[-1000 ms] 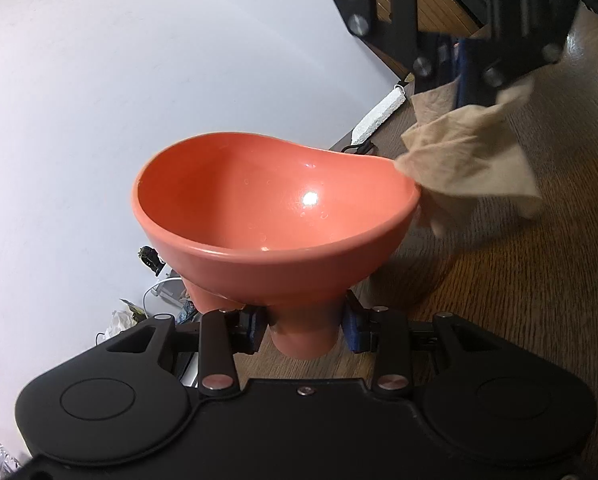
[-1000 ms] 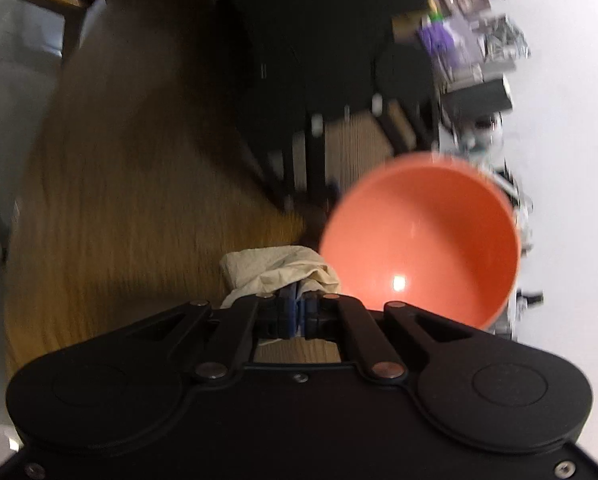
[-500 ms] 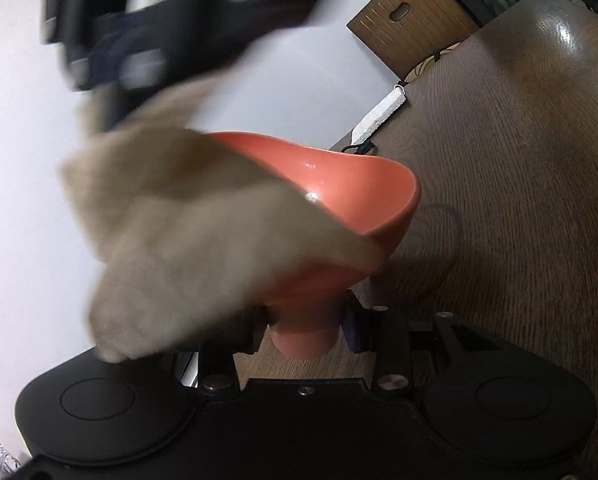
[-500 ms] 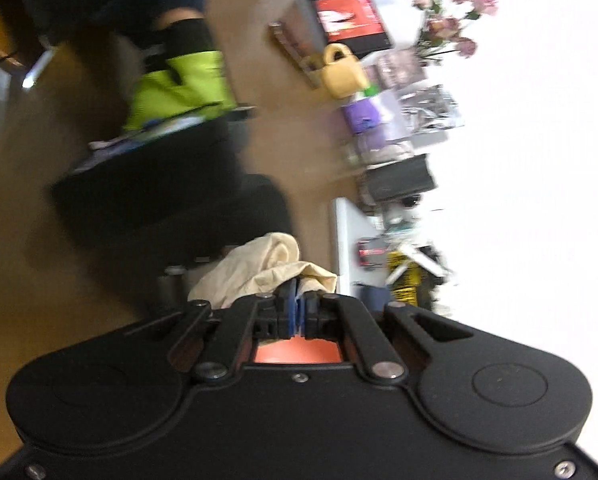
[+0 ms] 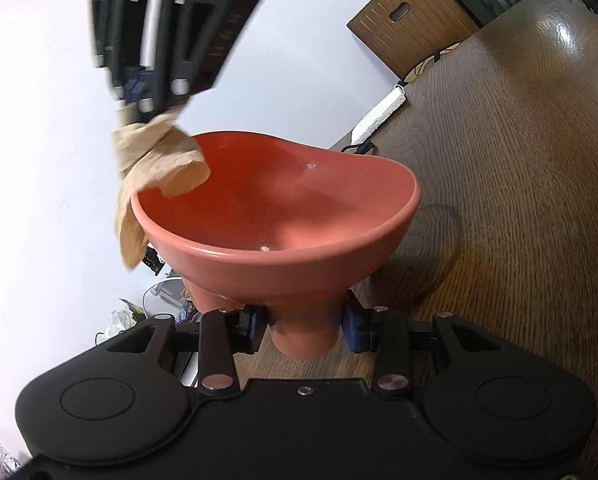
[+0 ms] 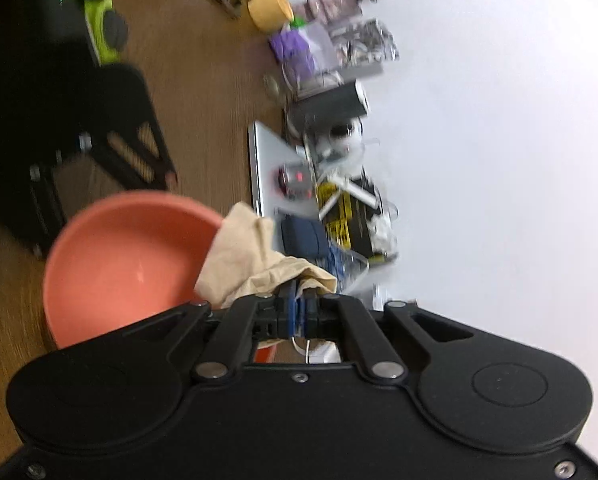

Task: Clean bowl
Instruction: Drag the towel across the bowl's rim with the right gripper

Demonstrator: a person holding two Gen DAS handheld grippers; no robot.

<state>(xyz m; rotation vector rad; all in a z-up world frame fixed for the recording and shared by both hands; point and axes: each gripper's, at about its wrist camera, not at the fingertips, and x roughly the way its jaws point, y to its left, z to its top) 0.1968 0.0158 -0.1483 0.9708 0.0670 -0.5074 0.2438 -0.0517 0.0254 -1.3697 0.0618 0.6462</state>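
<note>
While left fingers (image 5: 303,326) clamp bowl (image 5: 275,216) foot | right fingers (image 6: 299,312) pinch cloth (image 6: 251,256) | wood table (image 5: 519,160), white wall (image 5: 39,120)

1. The left wrist camera sits just behind its own gripper (image 5: 303,330), looking forward and slightly down, very near the bowl (image 5: 277,216) that fills the centre.
2. Its picture is rolled: the wooden table (image 5: 519,184) fills the side toward 3 o'clock, a white wall the side toward 9 o'clock.
3. The right wrist camera looks forward over its gripper (image 6: 299,314), also rolled: table (image 6: 203,92) toward 10 o'clock, wall toward 3 o'clock.
4. Both views share the bowl (image 6: 127,260) and the cloth (image 6: 251,256).
5. The left view sees the cloth (image 5: 155,168) and the right gripper (image 5: 137,90) at 11 o'clock.
</note>
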